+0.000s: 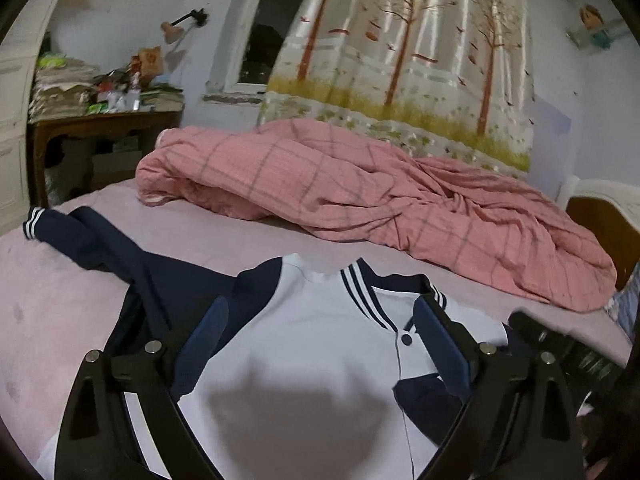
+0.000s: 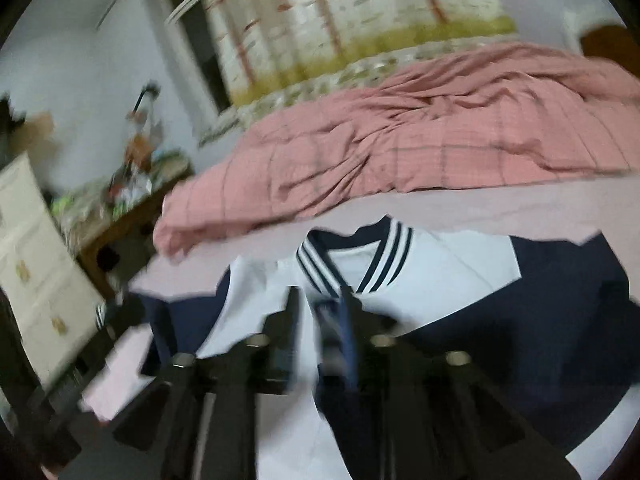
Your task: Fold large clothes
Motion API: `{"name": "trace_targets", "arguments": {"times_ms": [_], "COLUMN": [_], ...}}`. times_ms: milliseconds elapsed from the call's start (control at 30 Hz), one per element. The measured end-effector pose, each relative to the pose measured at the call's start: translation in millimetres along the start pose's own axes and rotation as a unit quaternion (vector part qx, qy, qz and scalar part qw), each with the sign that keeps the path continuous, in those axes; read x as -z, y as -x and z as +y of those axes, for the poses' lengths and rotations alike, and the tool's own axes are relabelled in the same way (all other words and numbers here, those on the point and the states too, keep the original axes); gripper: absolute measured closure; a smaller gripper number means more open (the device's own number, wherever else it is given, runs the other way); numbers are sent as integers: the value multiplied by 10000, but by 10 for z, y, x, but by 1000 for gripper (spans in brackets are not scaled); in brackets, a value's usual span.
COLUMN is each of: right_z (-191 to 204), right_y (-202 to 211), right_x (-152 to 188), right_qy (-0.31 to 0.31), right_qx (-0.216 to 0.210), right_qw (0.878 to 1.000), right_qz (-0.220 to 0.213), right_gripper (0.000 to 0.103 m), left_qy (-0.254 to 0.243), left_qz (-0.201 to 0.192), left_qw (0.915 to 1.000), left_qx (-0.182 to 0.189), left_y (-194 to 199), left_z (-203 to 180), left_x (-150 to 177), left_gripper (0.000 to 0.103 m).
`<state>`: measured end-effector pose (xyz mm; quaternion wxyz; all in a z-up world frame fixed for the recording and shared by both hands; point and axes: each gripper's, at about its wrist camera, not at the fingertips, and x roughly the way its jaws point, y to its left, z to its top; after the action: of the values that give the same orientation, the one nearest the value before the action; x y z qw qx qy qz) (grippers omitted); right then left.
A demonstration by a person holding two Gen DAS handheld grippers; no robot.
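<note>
A: That jacket (image 1: 312, 340) is smooth matt cloth, white body and navy sleeves, with a ribbed knit collar (image 1: 362, 294).

B: The bedsheet (image 1: 60, 304) looks soft, slightly fuzzy. The pink quilt (image 1: 360, 200) is crumpled woven cotton, matt.

A: The curtain (image 1: 408, 60) is glossy, satin-like. The table (image 1: 104, 128) is dark varnished wood.

B: The left gripper (image 1: 320, 336) is matt black plastic with 4 shiny metal pins and blue rubbery-looking pads (image 1: 208, 336).
</note>
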<state>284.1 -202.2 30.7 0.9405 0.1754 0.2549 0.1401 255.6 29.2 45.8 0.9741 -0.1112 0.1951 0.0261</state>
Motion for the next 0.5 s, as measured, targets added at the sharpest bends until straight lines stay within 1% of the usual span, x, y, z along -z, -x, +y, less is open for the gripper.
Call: {"name": "trace_targets", "arguments": {"times_ms": [33,67,100,133,167,200,233,267,333,367,400,467,500], "right_z": [-38,-126,-148,-180,-211,-274,-289,-360,-485,-595,-699,-887,-980], "right_y": [26,116,174,261,339,448,499,637,806,927,1032,1235,1298], "right_x": [-24,-67,-104,-163,-258,-346,-409,-490,-611,-672,-706,-753,-767], "right_qy": [-93,-231,-268,-263,-227,-174,-151,-127,-127,-159,-212,-407,-515], "right_qx": [-25,-48,-18,108,302,632,792,1067,1538,1913,2174,2390,2411], "right_qw": [10000,9996,9994,9991,9986,9973,9961,9931,9868,9803,9746,9678,9666], "right_qz": [-20,-134,-231,-323,-364,-338,-355,-460,-483,-458,-500,-674,-704], "right_gripper": [35,31,31,31,31,31,31,30,30,30,30,30,30], "left_qy": [8,49,97,124,126,107,73,-15,-367,-640,-967,-1496,-1730], "left_qz": [33,117,235,364,542,735,859,984,1182,1255,1307,1400,1623], "left_qw": [9999,9995,9981,9958,9919,9869,9834,9801,9730,9687,9637,9550,9498], "left_qx": [102,291,562,832,1144,1432,1594,1727,1946,2044,2118,2147,2041], "left_y": [0,-11,-30,-54,-81,-123,-144,-164,-181,-168,-141,-103,-136], "left_z": [-19,-28,-37,-48,-74,-126,-185,-273,-522,-681,-861,-1187,-1352], "left_x": [8,18,31,41,59,93,123,171,281,335,403,515,576], "left_gripper": [8,5,4,4,4,4,4,4,4,4,4,4,4]}}
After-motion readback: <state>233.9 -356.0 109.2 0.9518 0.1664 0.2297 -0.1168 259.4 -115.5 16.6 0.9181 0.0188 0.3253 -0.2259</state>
